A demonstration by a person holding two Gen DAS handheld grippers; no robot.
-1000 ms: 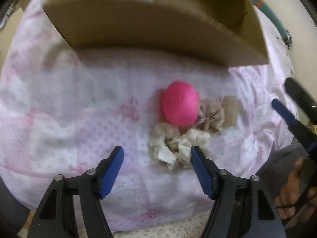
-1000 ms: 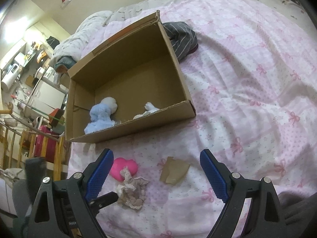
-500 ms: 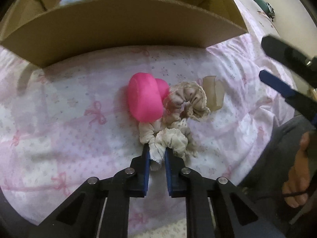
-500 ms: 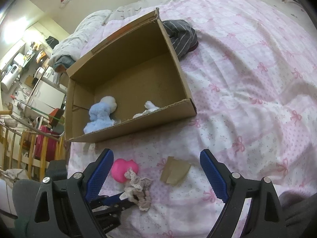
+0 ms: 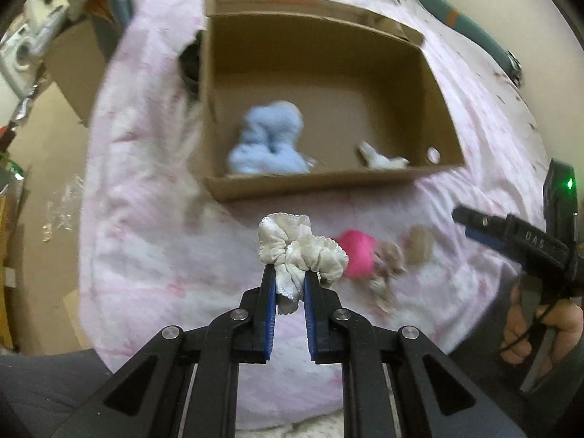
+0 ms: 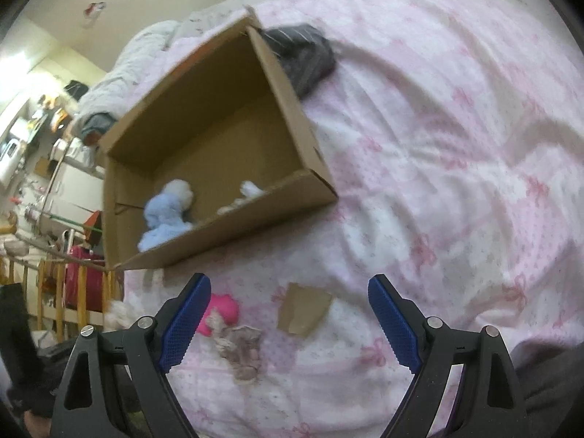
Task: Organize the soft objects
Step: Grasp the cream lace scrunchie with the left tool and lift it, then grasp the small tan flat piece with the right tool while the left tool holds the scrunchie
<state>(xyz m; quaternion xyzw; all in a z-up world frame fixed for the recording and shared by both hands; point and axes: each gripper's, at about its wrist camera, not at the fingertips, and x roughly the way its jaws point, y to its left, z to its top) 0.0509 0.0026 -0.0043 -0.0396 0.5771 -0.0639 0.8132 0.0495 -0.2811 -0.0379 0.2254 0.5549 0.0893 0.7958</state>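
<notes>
Cream scrunchie (image 5: pixel 301 252) sits pinched between the left gripper (image 5: pixel 289 284) fingers, raised above the pink bedspread (image 5: pixel 153 255), short of the cardboard box (image 5: pixel 328 179). Right gripper (image 6: pixel 288 314) gapes wide above a beige scrunchie (image 6: pixel 242 346).

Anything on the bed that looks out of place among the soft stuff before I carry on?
One thing: a flat brown cardboard scrap lies on the pink bedspread beside the beige scrunchie and pink heart cushion. It is stiff, not soft.

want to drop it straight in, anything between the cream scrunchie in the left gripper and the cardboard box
Nothing visible. The left gripper holds the cream scrunchie above the bedspread; only the cardboard box's near wall lies ahead.
</notes>
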